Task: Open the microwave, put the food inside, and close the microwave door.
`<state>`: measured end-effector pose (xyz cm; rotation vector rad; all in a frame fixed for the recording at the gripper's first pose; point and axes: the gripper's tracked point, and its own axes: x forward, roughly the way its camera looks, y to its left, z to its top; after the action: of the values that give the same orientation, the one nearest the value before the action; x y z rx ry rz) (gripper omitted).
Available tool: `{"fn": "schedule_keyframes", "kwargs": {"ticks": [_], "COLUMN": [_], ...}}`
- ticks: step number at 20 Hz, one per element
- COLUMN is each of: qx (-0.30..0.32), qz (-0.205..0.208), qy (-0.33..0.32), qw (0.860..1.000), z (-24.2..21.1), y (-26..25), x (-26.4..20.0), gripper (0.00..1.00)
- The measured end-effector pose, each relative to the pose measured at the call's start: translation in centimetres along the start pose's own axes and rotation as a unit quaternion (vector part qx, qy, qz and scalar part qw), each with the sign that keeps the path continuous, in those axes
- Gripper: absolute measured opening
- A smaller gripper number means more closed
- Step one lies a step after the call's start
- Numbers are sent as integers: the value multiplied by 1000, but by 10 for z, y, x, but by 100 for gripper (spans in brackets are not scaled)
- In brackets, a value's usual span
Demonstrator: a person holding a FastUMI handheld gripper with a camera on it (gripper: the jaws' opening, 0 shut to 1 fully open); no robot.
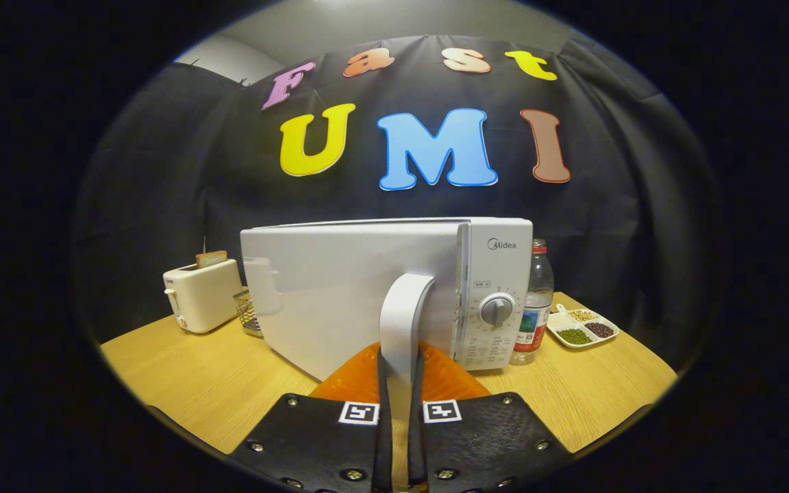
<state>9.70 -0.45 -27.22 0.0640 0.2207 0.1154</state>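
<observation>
A white microwave (497,287) stands on the wooden table (196,383), its control panel with a round dial on the right. Its door (326,294) is swung partly out toward me. The door's upright white handle (401,308) runs down between my two fingers, and my gripper (400,356) is shut on it. An orange, textured, rounded thing (449,380) lies on the table just ahead of the fingers, under the door's edge, partly hidden by the handle and fingers. I cannot tell what is inside the microwave.
A white toaster (203,294) with a bread slice (211,259) stands to the left of the microwave, a wire basket (249,315) beside it. A water bottle (537,301) and a divided dish of beans (583,327) sit to the right.
</observation>
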Motion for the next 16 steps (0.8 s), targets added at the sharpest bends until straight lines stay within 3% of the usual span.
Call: {"fn": "schedule_keyframes", "kwargs": {"ticks": [9,14,16], "qx": [-5,3,0], "qz": [42,89,87], "qy": [3,-3,-12], "qw": [999,996,996], "z": [-11,-19,-19], "y": [72,141,165], "x": [-59,-89,-97], "gripper": [9,8,8]}}
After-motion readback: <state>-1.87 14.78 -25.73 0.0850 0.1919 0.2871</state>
